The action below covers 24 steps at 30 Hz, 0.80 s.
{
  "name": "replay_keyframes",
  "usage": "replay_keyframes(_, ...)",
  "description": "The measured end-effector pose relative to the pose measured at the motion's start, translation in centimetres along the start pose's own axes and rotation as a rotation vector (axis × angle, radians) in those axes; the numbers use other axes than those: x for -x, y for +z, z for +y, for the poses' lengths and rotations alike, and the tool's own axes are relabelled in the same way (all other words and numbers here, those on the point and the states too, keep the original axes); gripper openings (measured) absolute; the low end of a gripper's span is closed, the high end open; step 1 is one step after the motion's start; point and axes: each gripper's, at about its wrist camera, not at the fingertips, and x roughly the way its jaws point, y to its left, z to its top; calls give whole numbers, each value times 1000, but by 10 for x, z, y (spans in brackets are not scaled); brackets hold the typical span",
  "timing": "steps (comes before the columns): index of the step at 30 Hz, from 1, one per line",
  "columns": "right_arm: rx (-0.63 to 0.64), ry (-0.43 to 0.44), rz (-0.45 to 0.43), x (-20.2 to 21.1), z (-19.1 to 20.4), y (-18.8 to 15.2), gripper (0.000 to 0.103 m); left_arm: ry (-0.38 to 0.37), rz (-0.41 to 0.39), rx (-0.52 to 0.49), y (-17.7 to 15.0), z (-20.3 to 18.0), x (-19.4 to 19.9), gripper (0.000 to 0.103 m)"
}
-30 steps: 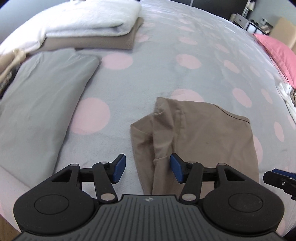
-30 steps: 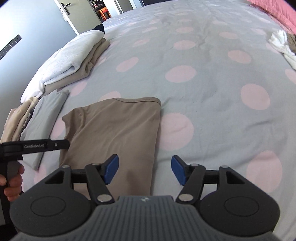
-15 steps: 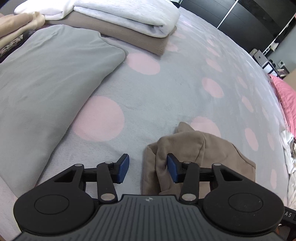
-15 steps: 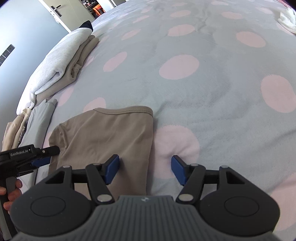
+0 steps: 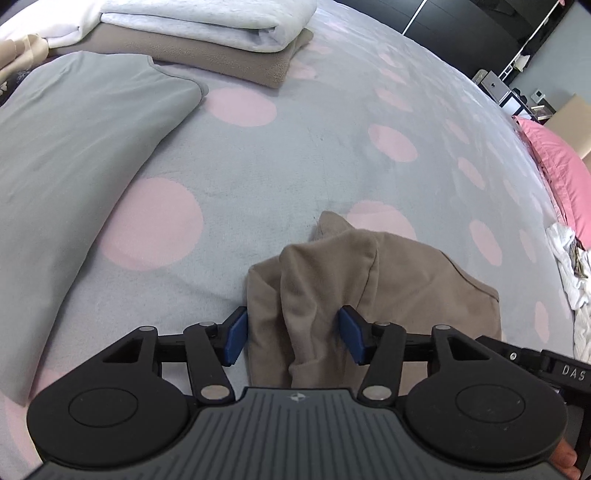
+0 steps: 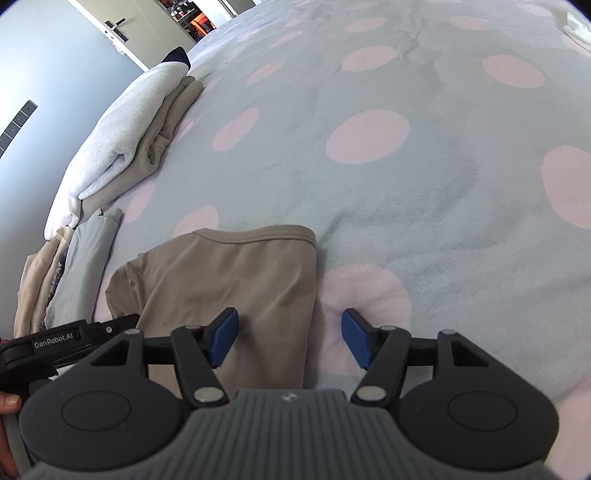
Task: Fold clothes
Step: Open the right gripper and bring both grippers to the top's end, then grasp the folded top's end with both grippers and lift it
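Both hand-held grippers are pointing down at a tan garment lying on a grey bedspread with pink dots. Left gripper is straddling the bunched, raised left end of the garment: a ridge of cloth is standing between its blue pads, which are touching or almost touching it on either side without visibly squeezing it. Its jaws have just been opening again after narrowing, with that fold between them. Right gripper is standing wide open over the garment's near right edge: its left pad is sitting above the cloth, its right pad above bare bedspread, and the garment's side edge is running between them; nothing is being gripped. To the far left, a folded grey garment is lying flat, and beyond it a white folded piece is resting on a tan one. A pink pillow is lying at the far right.
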Motion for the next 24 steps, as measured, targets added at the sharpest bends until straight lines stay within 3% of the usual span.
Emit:
replay_keyframes(3, 6, 0, -6, -5, 1, 2, 62, -2, -29, -22, 3, -5, -4, 49)
replay_keyframes(5, 21, -10, -14, -8, 3, 2, 56, -13, -52, -48, 5, -11, -6, 42)
replay_keyframes(7, 31, -22, -21, -10, 5, 3, 48, -36, -62, -62, 6, -14, -9, 24)
replay_keyframes(8, 35, -29, -24, -10, 6, 3, 43, -45, -63, -63, 7, -15, -10, 21)
replay_keyframes(10, 29, -13, -25, -10, 5, 3, 16, -60, -70, -66, 6, -16, -9, 11)
replay_keyframes(11, 16, 8, -22, -10, 3, 3, 10, -62, -76, -71, 6, -17, -8, 10)
replay_keyframes(16, 36, 3, -56, 2, 11, 0, 5, -88, -119, -55, 4, -15, 7, 7)
replay_keyframes(24, 168, -51, -211, 56, 56, -16, 5, -146, -241, -57, -1, -18, 60, 7)
